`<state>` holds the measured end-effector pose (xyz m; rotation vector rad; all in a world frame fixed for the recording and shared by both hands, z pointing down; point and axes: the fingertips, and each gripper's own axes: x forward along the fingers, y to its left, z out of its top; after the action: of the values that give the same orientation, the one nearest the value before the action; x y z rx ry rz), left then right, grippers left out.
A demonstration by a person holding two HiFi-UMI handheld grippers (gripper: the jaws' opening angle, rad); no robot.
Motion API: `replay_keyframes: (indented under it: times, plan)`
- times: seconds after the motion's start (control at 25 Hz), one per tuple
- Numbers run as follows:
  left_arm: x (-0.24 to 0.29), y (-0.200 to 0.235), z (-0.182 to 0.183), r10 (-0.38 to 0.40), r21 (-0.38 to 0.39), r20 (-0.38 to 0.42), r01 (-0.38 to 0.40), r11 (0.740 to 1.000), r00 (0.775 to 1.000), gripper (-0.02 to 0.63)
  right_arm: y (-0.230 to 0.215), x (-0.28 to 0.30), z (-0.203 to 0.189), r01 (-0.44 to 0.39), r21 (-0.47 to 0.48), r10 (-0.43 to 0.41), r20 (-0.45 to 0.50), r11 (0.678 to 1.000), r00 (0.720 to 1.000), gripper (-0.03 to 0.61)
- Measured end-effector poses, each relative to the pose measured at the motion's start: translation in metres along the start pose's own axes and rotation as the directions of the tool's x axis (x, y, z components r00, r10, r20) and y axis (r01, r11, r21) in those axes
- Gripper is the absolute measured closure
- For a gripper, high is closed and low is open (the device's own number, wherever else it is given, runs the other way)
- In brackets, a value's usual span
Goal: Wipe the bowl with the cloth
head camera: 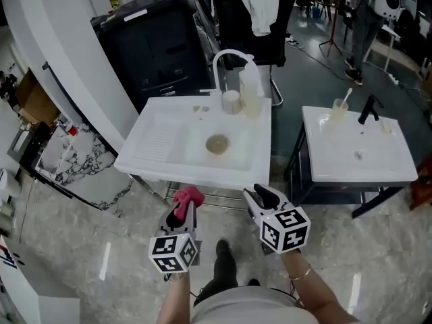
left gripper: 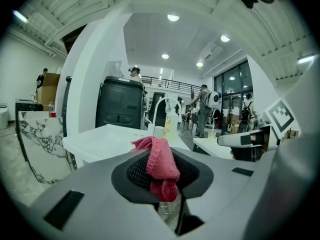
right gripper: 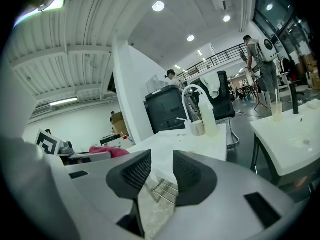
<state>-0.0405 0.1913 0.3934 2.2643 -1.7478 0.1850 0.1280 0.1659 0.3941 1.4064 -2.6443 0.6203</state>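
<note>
I hold the red cloth (head camera: pixel 188 197) clamped in my left gripper (head camera: pixel 181 213) ready for wiping, while my right gripper (head camera: pixel 262 197) keeps jaws apart and empty, likely to steady the bowl (head camera: pixel 217 144) lying ahead in the sink (head camera: pixel 162 144)

White sink (head camera: pixel 162 147) frame centre, curved faucet (head camera: pixel 229 52), cup (head camera: pixel 231 102), perhaps soap bottle (head camera: pixel 250 93); second sink (head camera: pixel 378 164) right; black cabinet (head camera: pixel 155 46) top

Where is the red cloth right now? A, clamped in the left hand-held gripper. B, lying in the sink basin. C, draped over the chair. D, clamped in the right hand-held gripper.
A: the red cloth is pinched between the left hand-held gripper's jaws.
</note>
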Motion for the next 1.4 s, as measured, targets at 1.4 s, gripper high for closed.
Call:
replay_keyframes:
  times: [1.4]
  plan:
    - [0.241, 0.177, 0.078, -0.1, -0.012, -0.011, 0.1, 0.995, 0.995, 0.528, -0.083, 0.287, 0.052, 0.181, 0.037, -0.176, -0.108, 0.983, 0.978, 0.446]
